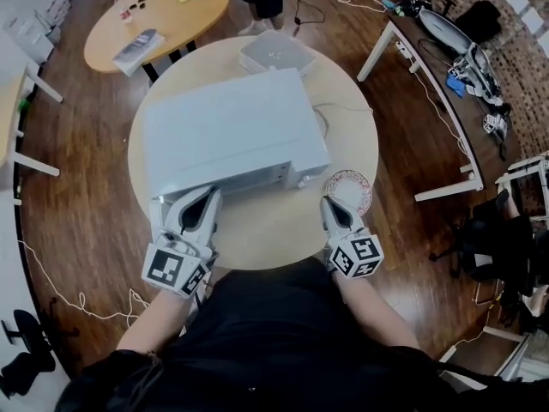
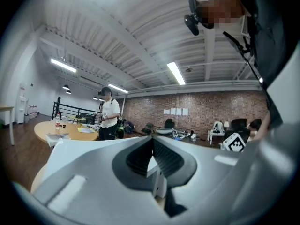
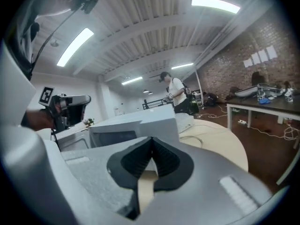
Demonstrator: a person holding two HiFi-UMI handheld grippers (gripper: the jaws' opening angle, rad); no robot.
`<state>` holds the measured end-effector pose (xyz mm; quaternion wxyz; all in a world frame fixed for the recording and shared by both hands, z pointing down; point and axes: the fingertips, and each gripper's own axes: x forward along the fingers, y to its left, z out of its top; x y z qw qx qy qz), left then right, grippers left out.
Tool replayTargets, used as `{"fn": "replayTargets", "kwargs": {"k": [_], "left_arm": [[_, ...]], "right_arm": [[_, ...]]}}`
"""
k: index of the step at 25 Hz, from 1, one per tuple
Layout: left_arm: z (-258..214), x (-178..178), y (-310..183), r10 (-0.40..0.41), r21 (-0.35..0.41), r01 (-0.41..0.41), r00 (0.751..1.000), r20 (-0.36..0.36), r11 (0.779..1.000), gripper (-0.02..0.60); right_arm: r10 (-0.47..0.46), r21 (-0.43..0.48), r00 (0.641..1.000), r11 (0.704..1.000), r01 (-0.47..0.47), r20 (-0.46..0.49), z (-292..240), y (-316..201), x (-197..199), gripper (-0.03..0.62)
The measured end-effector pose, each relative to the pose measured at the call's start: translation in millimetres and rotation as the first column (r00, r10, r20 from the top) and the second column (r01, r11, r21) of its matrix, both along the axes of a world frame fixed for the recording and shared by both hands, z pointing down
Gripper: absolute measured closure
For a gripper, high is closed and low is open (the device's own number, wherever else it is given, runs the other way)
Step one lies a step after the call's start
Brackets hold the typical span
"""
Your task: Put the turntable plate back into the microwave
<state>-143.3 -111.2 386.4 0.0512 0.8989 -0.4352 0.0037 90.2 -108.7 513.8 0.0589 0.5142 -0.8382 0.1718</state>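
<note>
The left tool [image 1: 208,194] is seen with its jaws closed tip to tip and nothing between them; it is held at the near left corner of the microwave [image 1: 232,131]. The right tool [image 1: 330,202] is likewise shut and empty, and is held just beside the near edge of the turntable plate [image 1: 347,189]. The plate lies flat on the round tabletop [image 1: 257,239], just right of the microwave's front corner and outside the oven.

The step in hand is judged to be the approach, with neither door nor plate taken yet. In the right gripper view the microwave's dark window [image 3: 112,137] appears flush with the case, so the door is best opened first. The right tool's jaws should then be spread and slid over the plate's rim. A firm pinch on the rim is advised, and the plate should be kept level while it is carried into the cavity.

The oven's front is steeply foreshortened from the head, so no handle or button can be made out. The cavity is not shown at all. The plate is absent from both gripper views, hidden below the tool bodies.
</note>
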Motion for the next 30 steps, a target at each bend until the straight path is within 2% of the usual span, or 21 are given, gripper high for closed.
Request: {"fn": "replayTargets", "kwargs": {"k": [5,9,17,30], "left_arm": [[-2.2,13.3,-0.3,-0.015,0.000,0.015,0.999,0.034,1.000,0.575],[-4.4,30.7,1.0,0.001,0.004,-0.001,0.999,0.050,1.000,0.575],[-3.7,51.7,-8.9,0.006,-0.016,-0.005,0.996,0.089,1.000,0.575],[-6.3,81.7,-17.7,0.008,-0.044,-0.003,0.992,0.124,0.999,0.575]], "right_arm": [[0.096,-0.078,0.995,0.993,-0.094,0.025,38.4,-0.8,53.0,0.592],[0.176,-0.158,0.982,0.974,-0.164,0.063,69.1,9.8,81.6,0.592],[0.211,-0.222,0.976,0.955,-0.196,0.045,105.7,12.0,112.7,0.580],[0.324,-0.304,0.945,0.905,-0.297,0.040,151.4,10.1,162.3,0.416]]}}
